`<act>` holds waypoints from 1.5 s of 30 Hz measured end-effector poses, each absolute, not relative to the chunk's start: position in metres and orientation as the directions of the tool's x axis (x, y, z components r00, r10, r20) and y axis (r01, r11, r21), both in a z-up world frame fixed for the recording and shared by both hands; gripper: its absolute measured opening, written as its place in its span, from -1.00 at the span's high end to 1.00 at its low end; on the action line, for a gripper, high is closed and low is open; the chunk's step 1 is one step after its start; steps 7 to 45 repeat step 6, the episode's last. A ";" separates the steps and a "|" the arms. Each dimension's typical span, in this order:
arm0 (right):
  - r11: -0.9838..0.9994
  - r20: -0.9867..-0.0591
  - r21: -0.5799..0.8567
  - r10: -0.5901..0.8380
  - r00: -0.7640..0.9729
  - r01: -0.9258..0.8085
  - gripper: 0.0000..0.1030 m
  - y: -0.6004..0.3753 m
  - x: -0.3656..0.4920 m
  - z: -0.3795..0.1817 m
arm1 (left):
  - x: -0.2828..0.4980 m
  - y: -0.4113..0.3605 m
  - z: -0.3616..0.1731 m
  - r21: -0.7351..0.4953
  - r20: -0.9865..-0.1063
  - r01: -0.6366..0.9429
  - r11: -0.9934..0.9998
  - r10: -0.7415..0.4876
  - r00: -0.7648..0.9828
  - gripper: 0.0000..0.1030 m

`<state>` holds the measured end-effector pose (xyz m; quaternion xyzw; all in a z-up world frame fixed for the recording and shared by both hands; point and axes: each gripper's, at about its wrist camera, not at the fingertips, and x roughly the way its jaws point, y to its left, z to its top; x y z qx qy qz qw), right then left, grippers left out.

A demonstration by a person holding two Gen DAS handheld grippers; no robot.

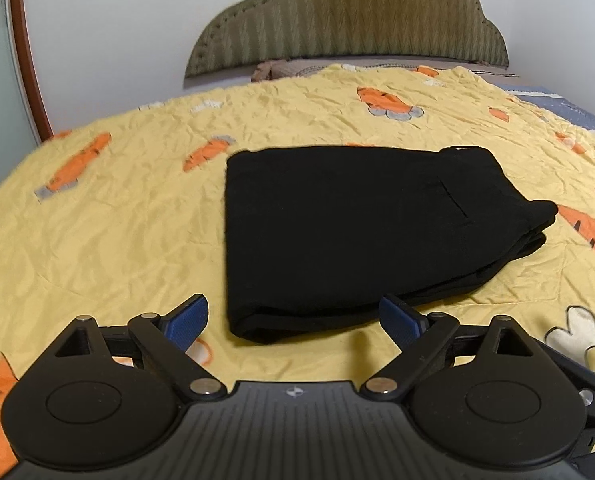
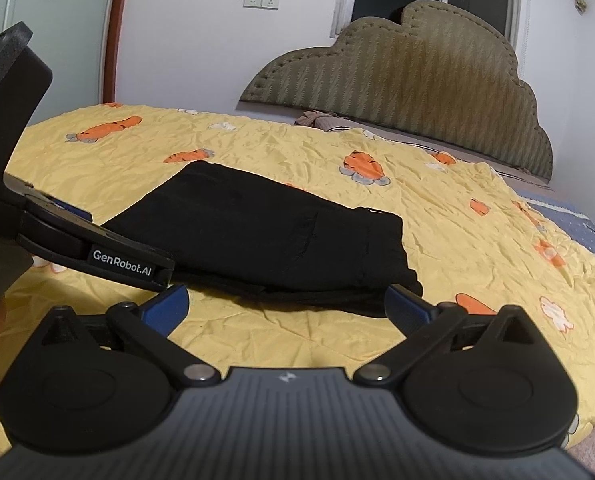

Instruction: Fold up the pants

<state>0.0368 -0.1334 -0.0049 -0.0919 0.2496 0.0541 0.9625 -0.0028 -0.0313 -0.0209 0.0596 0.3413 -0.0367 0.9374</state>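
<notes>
Pants (image 1: 337, 232) lie folded just ahead of both spread, empty jaws, left gripper (image 1: 293, 316) and right gripper (image 2: 287, 306). Snagging an edge could undo the stack.

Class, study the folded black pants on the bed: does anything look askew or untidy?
Mostly neat, but the black pants have layers stepping out unevenly along the right edge, so the stack isn't flush. The yellow bedspread is wrinkled.
</notes>
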 end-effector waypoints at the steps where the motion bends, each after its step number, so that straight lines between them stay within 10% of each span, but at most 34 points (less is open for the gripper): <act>1: 0.976 -0.491 -0.153 0.060 0.869 -0.154 -1.00 -0.132 0.036 -0.005 | -0.004 -0.032 -0.021 0.100 -0.637 0.108 0.989 -0.020 0.771 -0.80; 45: 0.971 -0.497 -0.164 0.069 0.865 -0.172 -1.00 -0.126 0.036 -0.008 | -0.005 -0.029 -0.021 0.120 -0.635 0.107 0.987 -0.006 0.773 -0.81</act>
